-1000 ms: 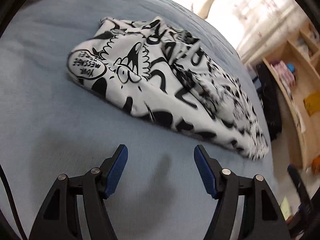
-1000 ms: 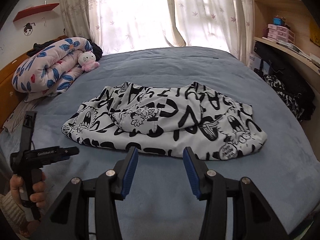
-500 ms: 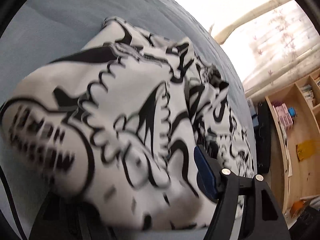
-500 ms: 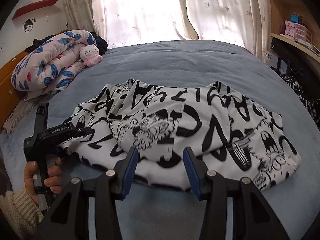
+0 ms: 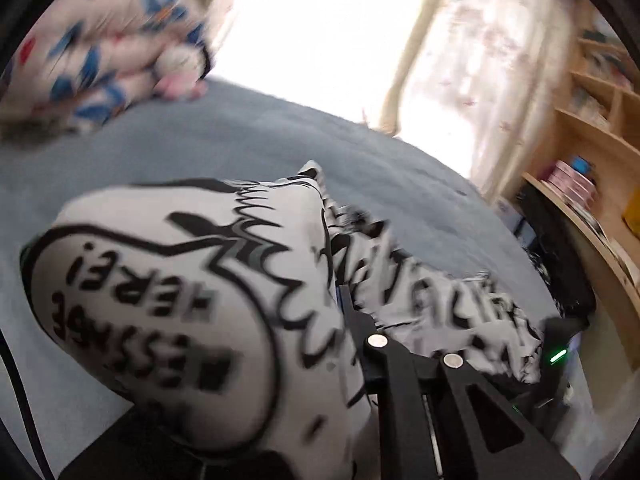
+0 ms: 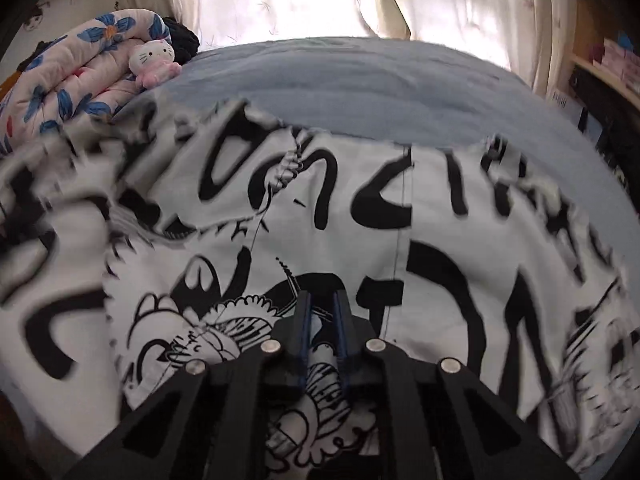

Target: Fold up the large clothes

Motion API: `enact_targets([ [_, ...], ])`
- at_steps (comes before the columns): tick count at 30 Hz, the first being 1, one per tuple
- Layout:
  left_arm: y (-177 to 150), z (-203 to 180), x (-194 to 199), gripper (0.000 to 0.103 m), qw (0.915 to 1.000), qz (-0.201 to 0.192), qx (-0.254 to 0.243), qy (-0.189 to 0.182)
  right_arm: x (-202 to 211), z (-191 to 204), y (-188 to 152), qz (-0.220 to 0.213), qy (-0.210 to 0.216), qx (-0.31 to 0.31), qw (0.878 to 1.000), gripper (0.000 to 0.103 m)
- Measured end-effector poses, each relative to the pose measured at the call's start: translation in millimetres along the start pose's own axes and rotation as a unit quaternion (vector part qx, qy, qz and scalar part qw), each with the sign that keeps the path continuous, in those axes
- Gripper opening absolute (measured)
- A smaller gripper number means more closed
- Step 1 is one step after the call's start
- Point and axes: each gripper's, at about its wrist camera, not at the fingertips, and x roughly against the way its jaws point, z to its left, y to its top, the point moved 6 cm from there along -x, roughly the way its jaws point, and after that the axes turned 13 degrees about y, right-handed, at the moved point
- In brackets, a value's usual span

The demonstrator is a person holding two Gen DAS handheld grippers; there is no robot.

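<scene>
Your garment point(image 6: 400, 208), the white one with black cartoon print, lies crumpled on the blue bed point(image 6: 360, 80), spread just ahead of and under your right tool point(image 6: 320, 312), while one corner of it, the speech-bubble patch, is bunched up over your left tool point(image 5: 336, 300) and hides its left finger. Both tools' jaws have just been closing: the right tool is nearly shut with a pinch of cloth between its fingers, and the left is closed on that lifted corner. The risk, as I judge it, is that the right pinch sits in the middle of the fabric, not at an edge, so a pull may drag several layers and deepen the tangle. The left hold looks thin; a quick lift could slip it free. The rolled flowered quilt point(image 6: 80, 68) and plush cat point(image 6: 154, 60) lie well beyond both tools, out of the way
</scene>
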Motion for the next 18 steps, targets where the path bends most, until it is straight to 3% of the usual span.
enact_targets([
  [4,14.3,-46.2,23.9,0.009,0.9977,-0.041,-0.05,-0.021,9.8,-3.1,-7.2,-0.003,0.022,-0.014,1.0,0.011],
  [7,24.9,-89.4,36.1,0.009,0.994,-0.056,-0.081,-0.047,19.7,-14.4,-14.6,-0.009,0.071,-0.058,0.996,0.011],
  [14,21.0,-211.7,53.9,0.009,0.9787,-0.079,-0.158,-0.104,84.6,-48.9,-47.5,-0.03,0.184,-0.163,0.969,0.011],
  [16,11.8,-250.4,55.2,0.009,0.9729,-0.082,-0.18,-0.12,115.7,-72.8,-61.0,-0.05,0.173,-0.19,0.965,0.011],
  [18,-3.4,-289.4,53.2,0.009,0.9665,-0.079,-0.2,-0.139,148.8,-109.9,-79.7,-0.065,0.107,-0.21,0.97,0.011],
])
